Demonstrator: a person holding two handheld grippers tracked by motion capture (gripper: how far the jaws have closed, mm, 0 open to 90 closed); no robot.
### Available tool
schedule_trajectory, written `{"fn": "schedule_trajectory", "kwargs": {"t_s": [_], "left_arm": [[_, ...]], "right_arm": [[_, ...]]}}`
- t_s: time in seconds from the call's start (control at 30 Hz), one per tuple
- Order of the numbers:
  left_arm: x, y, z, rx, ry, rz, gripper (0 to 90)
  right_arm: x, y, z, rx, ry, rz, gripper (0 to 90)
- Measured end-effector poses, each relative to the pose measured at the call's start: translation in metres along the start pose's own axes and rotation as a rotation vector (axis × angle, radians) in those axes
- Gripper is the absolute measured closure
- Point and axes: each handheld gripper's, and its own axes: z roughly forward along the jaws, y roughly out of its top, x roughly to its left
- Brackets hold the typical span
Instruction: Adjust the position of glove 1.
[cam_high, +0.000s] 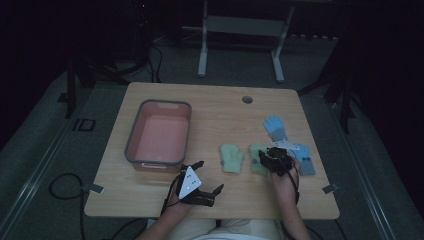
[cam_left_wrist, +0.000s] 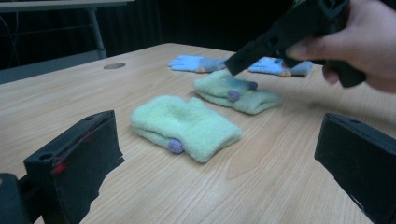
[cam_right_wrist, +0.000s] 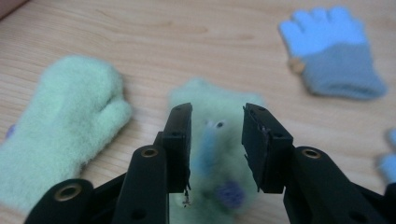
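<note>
Wooden table (cam_high: 220, 107), light brown, with soft things and a tub lying on it. Nearest the person, at the front edge, the left gripper (cam_high: 204, 176) is held low over the wood, just in front of the tub. Its two black jaws are spread wide and hold nothing. In the left gripper view the jaws stand far apart at both sides.

A little farther in, a fuzzy green mitten (cam_high: 231, 158) lies flat on the table. Just beside it on the right is a second green mitten (cam_right_wrist: 212, 140). The right gripper (cam_high: 266, 156) hangs right over this second mitten, held in the person's right hand (cam_high: 283, 181). In the right gripper view its jaws are partly open, with a gap between them, and the mitten shows through the gap. I cannot tell if the tips touch the wool.

To the left, a pink tub (cam_high: 134, 145) with a grey rim sits on the table.

Farther back on the right, a blue glove (cam_high: 275, 127) lies flat, and another blue glove (cam_high: 305, 161) lies near the right edge.
</note>
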Motion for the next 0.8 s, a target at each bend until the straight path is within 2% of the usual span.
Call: {"fn": "schedule_trajectory", "kwargs": {"t_s": [0.03,0.13,0.2,0.27,0.3,0.4,0.5,0.57,0.63,0.8], "left_arm": [[0.0,0.0,0.0,0.001,0.0,0.0,0.0],[0.0,0.0,0.0,-0.001,0.001,-0.001,0.0],[0.0,0.0,0.0,-0.001,0.001,-0.001,0.0],[0.0,0.0,0.0,-0.001,0.001,0.0,0.0],[0.0,0.0,0.0,0.0,0.002,0.001,0.0],[0.0,0.0,0.0,-0.001,0.001,-0.002,0.0],[0.0,0.0,0.0,-0.002,0.001,-0.003,0.0],[0.0,0.0,0.0,-0.004,0.001,-0.002,0.0],[0.0,0.0,0.0,-0.002,0.0,0.0,0.0],[0.0,0.0,0.0,-0.003,-0.001,-0.002,0.0]], "right_arm": [[-0.003,0.002,-0.003,-0.012,0.026,-0.011,61.6],[-0.013,0.006,-0.009,-0.01,0.065,-0.052,58.8],[-0.022,0.008,-0.012,-0.003,0.092,-0.072,60.1],[-0.03,0.009,-0.014,0.001,0.112,-0.08,61.9],[-0.033,0.009,-0.015,-0.002,0.14,-0.084,61.9],[-0.038,0.011,-0.015,0.004,0.19,-0.107,61.3],[-0.041,0.011,-0.01,0.03,0.249,-0.129,69.1],[-0.043,0.011,-0.004,0.043,0.296,-0.15,70.1],[-0.044,0.011,0.001,0.048,0.291,-0.187,69.5],[-0.044,0.013,0.008,0.034,0.269,-0.212,64.1]]}}
